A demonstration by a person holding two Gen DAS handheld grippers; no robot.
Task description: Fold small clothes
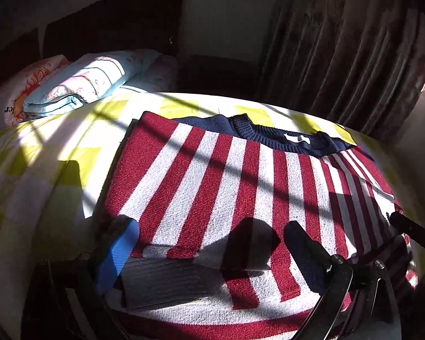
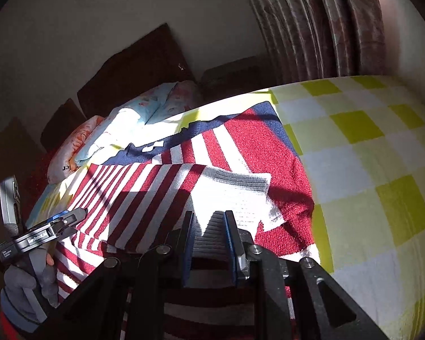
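Sweater: red-and-white striped knit (image 1: 240, 175) with a navy collar (image 1: 272, 137), lying flat on the checked yellow-and-white bedspread (image 2: 368, 153); collar toward the top of the left wrist frame, hem toward the bottom.
Long axis: stripes run from collar to hem, fanning toward the lower edge of the left wrist frame.
Sleeve: folded across the body; its grey ribbed cuff (image 2: 235, 181) sits centre frame in the right wrist view.
Right gripper (image 2: 209, 221): jaws nearly closed, ribbed fabric pinched between the two pads at lower centre; judged a hold on the cuff or hem edge.
Left gripper (image 1: 212, 235): jaws wide apart over the hem, blue pad (image 1: 119, 252) at lower left, dark finger at lower right; fabric lies between them, no pinch visible.
Left hand (image 2: 31, 289): gloved, at the lower left of the right wrist frame, beside the sweater's left edge.
Nearer arm: right, already on the cloth.
Deciding relation: collar lies straight ahead of both grippers, so the fold would likely carry the hem up-frame.
Background: folded quilt (image 1: 79, 85) at upper left, well apart.
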